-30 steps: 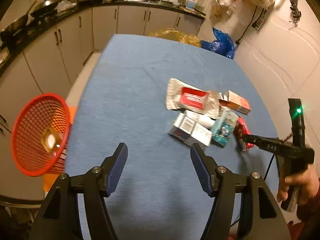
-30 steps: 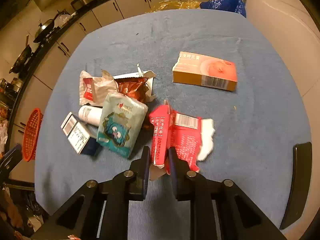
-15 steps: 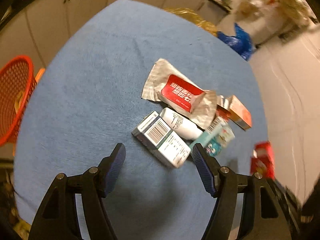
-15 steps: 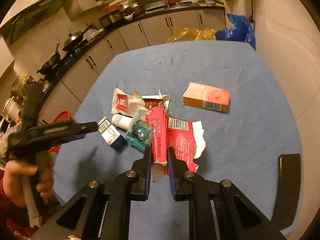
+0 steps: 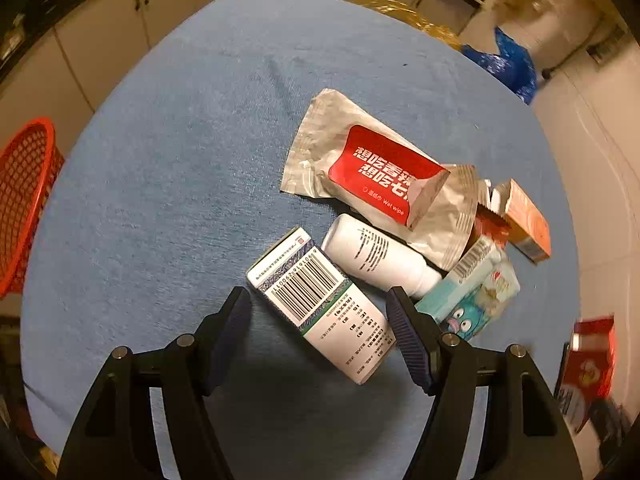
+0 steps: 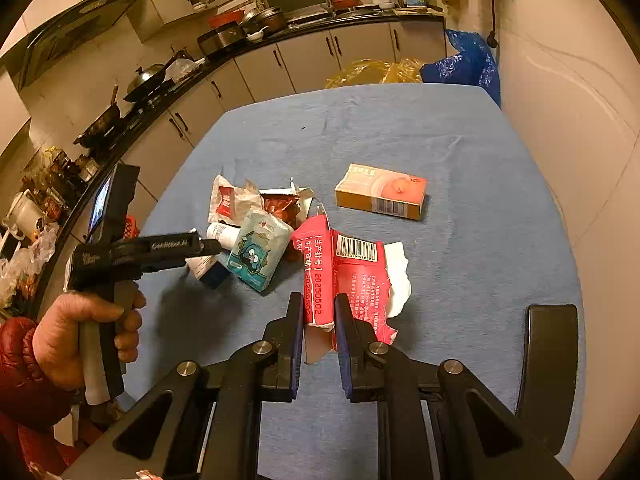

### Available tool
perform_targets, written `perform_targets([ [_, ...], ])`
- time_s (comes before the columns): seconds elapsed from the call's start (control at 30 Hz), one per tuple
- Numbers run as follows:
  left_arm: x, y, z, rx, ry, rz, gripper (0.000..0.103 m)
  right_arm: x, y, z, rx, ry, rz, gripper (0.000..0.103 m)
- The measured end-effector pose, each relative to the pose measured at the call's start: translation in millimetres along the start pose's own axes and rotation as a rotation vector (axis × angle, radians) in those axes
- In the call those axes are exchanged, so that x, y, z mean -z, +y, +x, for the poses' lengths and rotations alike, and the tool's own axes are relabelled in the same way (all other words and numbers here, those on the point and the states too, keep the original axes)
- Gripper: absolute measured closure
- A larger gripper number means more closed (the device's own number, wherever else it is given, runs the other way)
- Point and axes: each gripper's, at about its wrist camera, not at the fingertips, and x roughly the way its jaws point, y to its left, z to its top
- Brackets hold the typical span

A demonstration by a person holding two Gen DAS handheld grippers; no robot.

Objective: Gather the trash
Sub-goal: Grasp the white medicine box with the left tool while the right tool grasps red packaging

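A heap of trash lies on the blue table. Lowest in the left wrist view is a white barcoded box, and my left gripper stands open astride it, pads clear of its sides. Beside the box are a white bottle, a silver wet-wipe packet, a blue tissue pack and an orange box. My right gripper is shut on a torn red wrapper, held off the table; the wrapper also shows blurred as a red shape at the right edge.
A red mesh basket hangs off the table's left side. A hand in a red sleeve holds the left gripper. Kitchen cabinets line the far side, with yellow and blue bags behind the table. A dark upright object stands at the near right.
My left gripper swung right and down from the basket side onto the heap, over the barcoded box. My right gripper lifted the red wrapper off the table and tilted up toward the kitchen.
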Motion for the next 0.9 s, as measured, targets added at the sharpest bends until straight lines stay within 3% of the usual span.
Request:
perform_targets([
  [0.3, 13, 40, -13, 0.001, 0.044, 0.002, 0.037, -5, 19, 13, -0.044, 0.011, -0.024, 0.087],
  [0.4, 18, 56, -9, -0.035, 0.067, 0.002, 0.038, -5, 29, 20, -0.06, 0.027, -0.039, 0.087],
  [0.5, 22, 61, -13, -0.029, 0.045, 0.025, 0.039, -4, 39, 26, -0.071, 0.036, -0.059, 0.087],
  [0.6, 26, 64, -18, -0.026, 0.016, 0.053, 0.062, -4, 48, 30, -0.082, 0.043, -0.072, 0.087],
  [0.7, 31, 67, -26, -0.001, -0.015, 0.073, 0.07, -4, 57, 33, -0.092, 0.044, -0.088, 0.087],
  [0.9, 47, 78, -67, 0.032, -0.114, 0.104, 0.07, -5, 77, 37, -0.12, 0.038, -0.115, 0.087],
])
